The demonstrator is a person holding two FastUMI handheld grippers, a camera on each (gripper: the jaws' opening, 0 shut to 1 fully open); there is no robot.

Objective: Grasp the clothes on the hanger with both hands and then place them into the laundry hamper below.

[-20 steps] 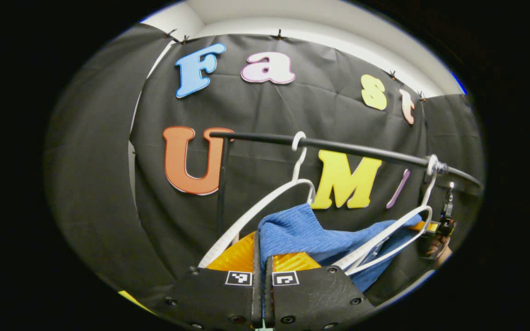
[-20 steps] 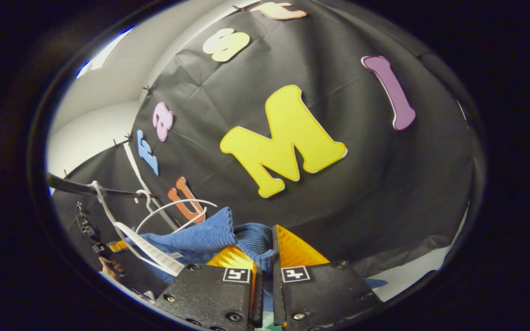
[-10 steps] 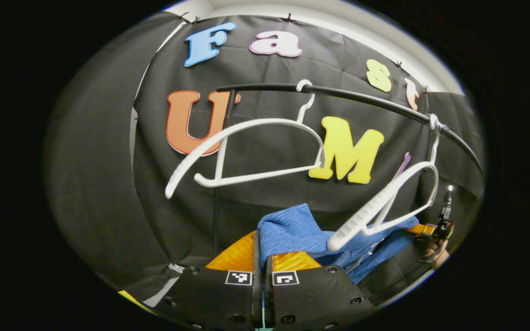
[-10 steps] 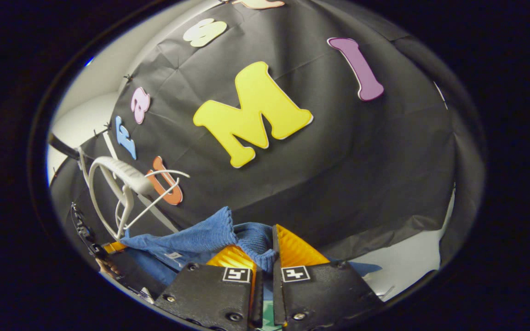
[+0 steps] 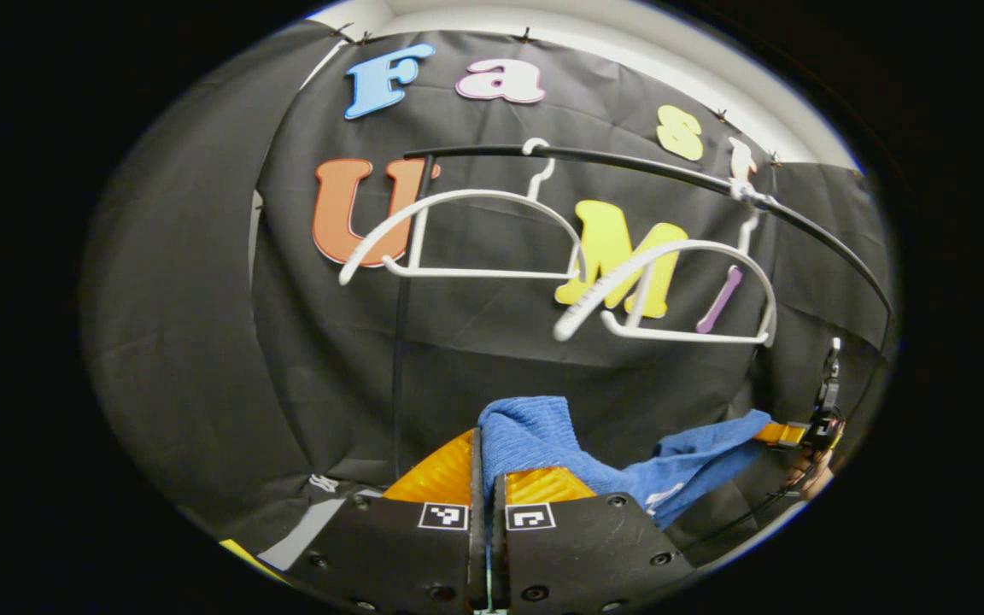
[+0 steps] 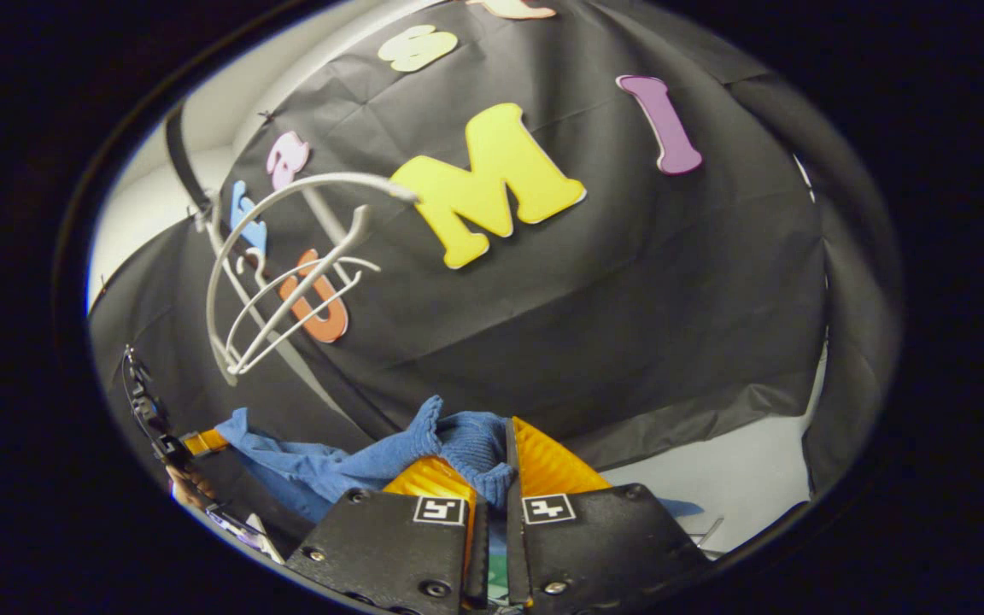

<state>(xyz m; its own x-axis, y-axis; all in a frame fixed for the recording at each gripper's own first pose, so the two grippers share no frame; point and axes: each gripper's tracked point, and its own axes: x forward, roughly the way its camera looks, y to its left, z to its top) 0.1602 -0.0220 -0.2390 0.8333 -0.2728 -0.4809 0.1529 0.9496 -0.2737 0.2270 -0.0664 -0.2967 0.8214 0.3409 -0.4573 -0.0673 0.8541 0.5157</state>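
A blue knit garment (image 5: pixel 535 431) hangs stretched between my two grippers, below and free of the hangers. My left gripper (image 5: pixel 482 448) is shut on one bunched end of it. The cloth runs right to the other gripper (image 5: pixel 787 434), held by a hand. In the right gripper view, my right gripper (image 6: pixel 500 457) is shut on the garment's ribbed edge (image 6: pixel 462 440); the cloth trails left to the far gripper (image 6: pixel 197 442). Two bare white hangers (image 5: pixel 466 235) (image 5: pixel 671 290) hang on the black rail (image 5: pixel 629 164) above.
The rail's black upright post (image 5: pixel 401 342) stands just behind the left end of the garment. The white hangers (image 6: pixel 287 273) tilt on the rail (image 6: pixel 178 158) at upper left in the right gripper view. Pale floor (image 6: pixel 740 478) shows under the wall cloth's hem.
Both grippers have come down with the blue garment. It has slipped off both hangers, which now hang bare and have swung up level above it.
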